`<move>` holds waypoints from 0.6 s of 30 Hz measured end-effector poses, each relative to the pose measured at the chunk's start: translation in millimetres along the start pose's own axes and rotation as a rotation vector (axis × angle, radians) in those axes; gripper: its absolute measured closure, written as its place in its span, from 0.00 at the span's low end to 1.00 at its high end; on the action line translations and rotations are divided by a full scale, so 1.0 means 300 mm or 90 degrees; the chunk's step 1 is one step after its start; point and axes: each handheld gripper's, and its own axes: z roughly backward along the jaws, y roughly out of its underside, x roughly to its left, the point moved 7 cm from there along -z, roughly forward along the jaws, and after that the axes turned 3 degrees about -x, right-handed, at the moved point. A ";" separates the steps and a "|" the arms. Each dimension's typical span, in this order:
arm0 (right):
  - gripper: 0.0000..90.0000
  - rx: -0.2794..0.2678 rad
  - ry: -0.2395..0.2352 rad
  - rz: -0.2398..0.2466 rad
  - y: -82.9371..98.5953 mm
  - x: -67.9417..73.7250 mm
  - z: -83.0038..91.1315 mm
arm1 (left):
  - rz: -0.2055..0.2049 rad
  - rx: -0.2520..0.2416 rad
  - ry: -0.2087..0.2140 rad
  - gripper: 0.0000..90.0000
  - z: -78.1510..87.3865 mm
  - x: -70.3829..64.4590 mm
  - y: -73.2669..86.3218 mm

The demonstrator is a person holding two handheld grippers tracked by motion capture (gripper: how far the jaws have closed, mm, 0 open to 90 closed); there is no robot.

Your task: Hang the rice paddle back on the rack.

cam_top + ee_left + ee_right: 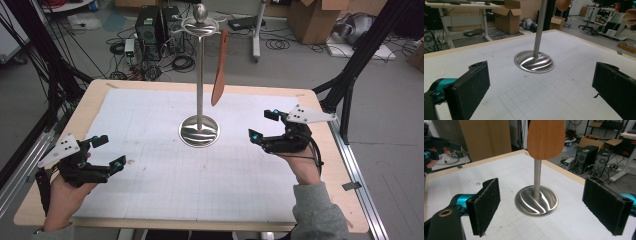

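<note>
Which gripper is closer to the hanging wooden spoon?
The right gripper. The wooden spatula hangs on the stand's right side, facing that gripper; the left gripper is farther off.

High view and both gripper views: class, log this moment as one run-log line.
left gripper: open, empty | right gripper: open, empty | wooden spatula: hanging on metal stand | stand base: on table

I see my left gripper (102, 152) lower left and right gripper (264, 125) at right: black bodies, teal accents, grey three-cornered plates with dark dots, black cables, grey sleeves (320, 210).
</note>
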 end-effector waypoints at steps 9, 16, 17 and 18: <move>0.15 -0.013 0.023 -0.021 0.066 -0.009 0.038 | -0.002 0.010 -0.001 0.02 -0.020 -0.019 0.001; 0.15 -0.024 0.040 -0.037 0.106 -0.017 0.071 | 0.000 0.011 -0.005 0.02 -0.019 -0.015 0.003; 0.15 -0.022 0.043 -0.039 0.113 -0.019 0.078 | 0.000 0.010 -0.005 0.02 -0.019 -0.014 0.004; 0.15 -0.022 0.045 -0.040 0.117 -0.020 0.082 | 0.000 0.010 -0.004 0.02 -0.018 -0.013 0.004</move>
